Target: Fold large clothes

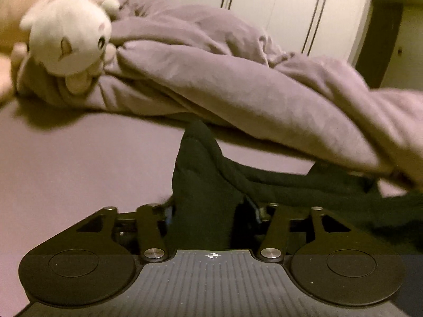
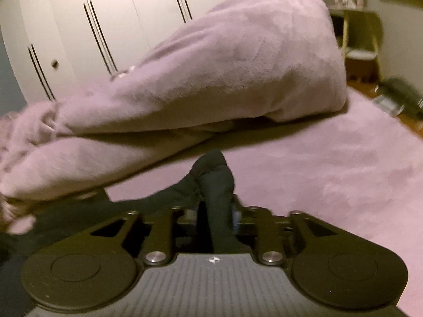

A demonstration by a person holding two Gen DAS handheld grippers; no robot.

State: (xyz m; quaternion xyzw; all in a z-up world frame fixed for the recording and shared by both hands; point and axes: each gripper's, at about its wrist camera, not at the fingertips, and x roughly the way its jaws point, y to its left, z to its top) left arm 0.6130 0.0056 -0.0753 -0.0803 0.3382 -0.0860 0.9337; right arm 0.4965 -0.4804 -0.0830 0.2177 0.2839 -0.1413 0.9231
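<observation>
Your left gripper [image 1: 205, 211]: jaws parted, fold of black garment [image 1: 201, 174] standing up between them; pads hidden, so grip itself can't be told. Your right gripper [image 2: 215, 211]: same, narrower gap, dark fold rising at 12 o'clock. Garment lies on pink bed sheet [image 1: 79, 158], trailing toward 3 o'clock in left view. Crumpled mauve duvet [image 1: 224, 79] beyond. White plush toy [image 1: 68, 34] at 10 o'clock. White wardrobe [image 2: 105, 13] behind.

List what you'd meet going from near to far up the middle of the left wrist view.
Left hand-held gripper → black garment rising between its fingers → flat mauve bed sheet → rumpled mauve duvet → white wardrobe doors.
</observation>
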